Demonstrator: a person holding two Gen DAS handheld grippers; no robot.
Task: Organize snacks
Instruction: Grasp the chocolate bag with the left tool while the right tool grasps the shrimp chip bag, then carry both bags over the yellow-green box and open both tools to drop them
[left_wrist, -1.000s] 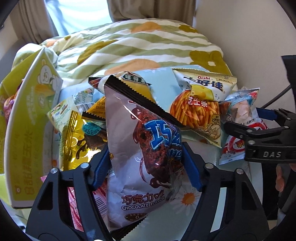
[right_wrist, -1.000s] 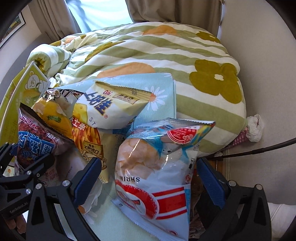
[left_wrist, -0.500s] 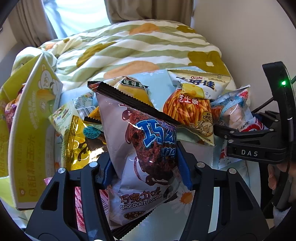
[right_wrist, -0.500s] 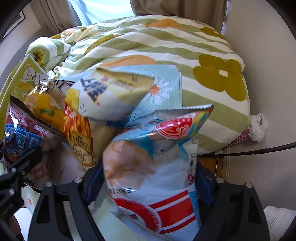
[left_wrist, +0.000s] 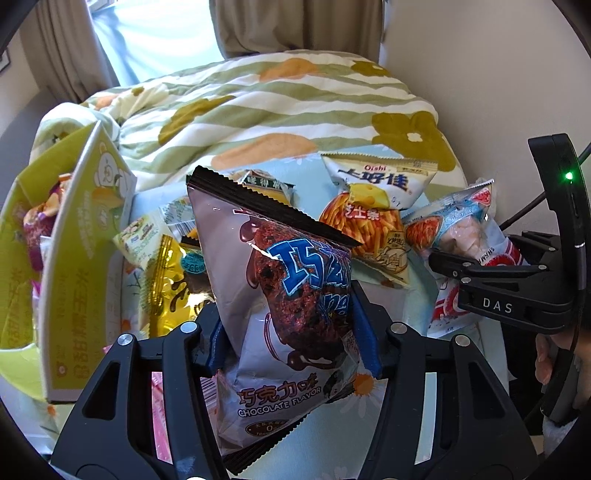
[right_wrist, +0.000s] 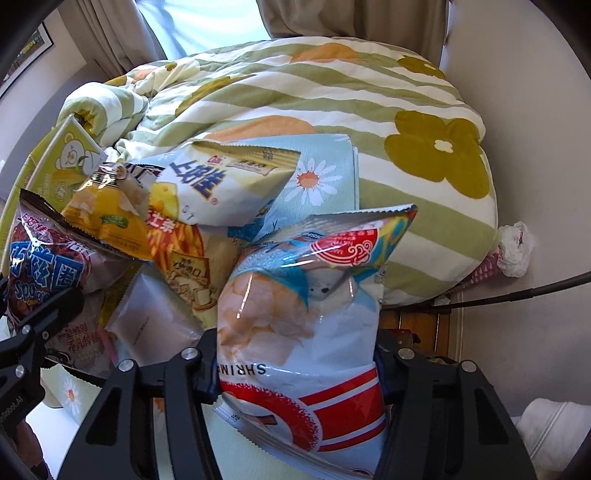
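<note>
Chocolate bag pinched mid-body by left gripper; shrimp bag likewise by right gripper, both beside yellow box: light, crushable, slippery.

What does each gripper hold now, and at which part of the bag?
The left gripper pinches the chocolate bag across its lower middle. The right gripper pinches the shrimp bag across its middle.

Both wrist views look closely forward over one snack pile toward the bed.
</note>
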